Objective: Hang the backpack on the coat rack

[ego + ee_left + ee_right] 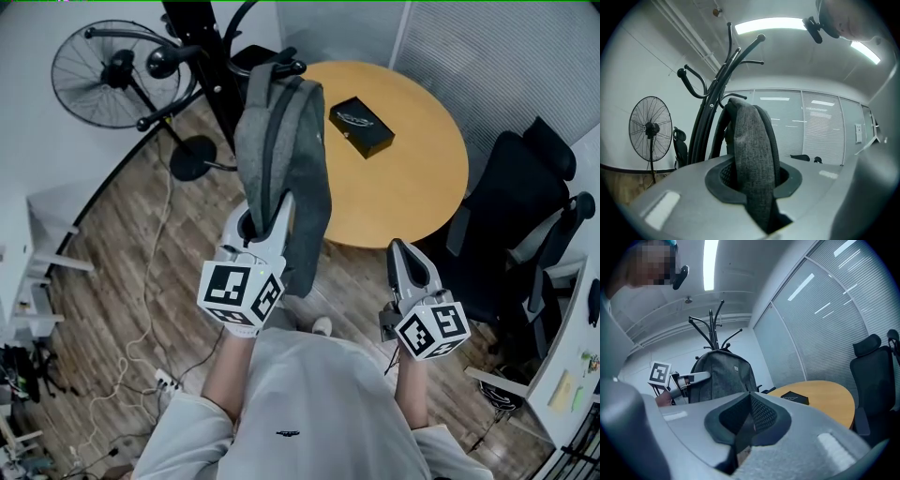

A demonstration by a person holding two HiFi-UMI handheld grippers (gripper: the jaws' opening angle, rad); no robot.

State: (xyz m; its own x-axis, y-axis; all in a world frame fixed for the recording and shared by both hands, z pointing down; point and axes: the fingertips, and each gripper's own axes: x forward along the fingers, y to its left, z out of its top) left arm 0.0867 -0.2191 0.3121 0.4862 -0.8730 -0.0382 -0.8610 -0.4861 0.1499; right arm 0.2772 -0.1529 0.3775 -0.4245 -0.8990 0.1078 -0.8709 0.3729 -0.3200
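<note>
Underfoot, a wood-plank floor [122, 281] fills the left of the head view, and a round wooden table [412, 178] takes up the upper right. A black office chair [516, 216] stands just beside the table's right edge. At the top, near the table's left edge, rises a black coat rack [202, 56] with curved prongs, and a black pedestal fan [103, 75] stands to its left by the white wall. The grey backpack [286, 150] hangs in the air between the rack and the person, its upper end right up against the rack's lower prongs; whether any part of it rests on a prong cannot be told. The left gripper [264, 214] is clenched on the bag: its own view shows a grey fabric strap [752, 154] running up between the pads, pinched there, with the rack's prongs just behind the strap's top. The right gripper [401, 251] is held low over the near edge of the table, apart from the bag, its jaws pressed together with nothing between them. A small black box [361, 127] lies flat on the table near the rack side, just to the right of the backpack.
</note>
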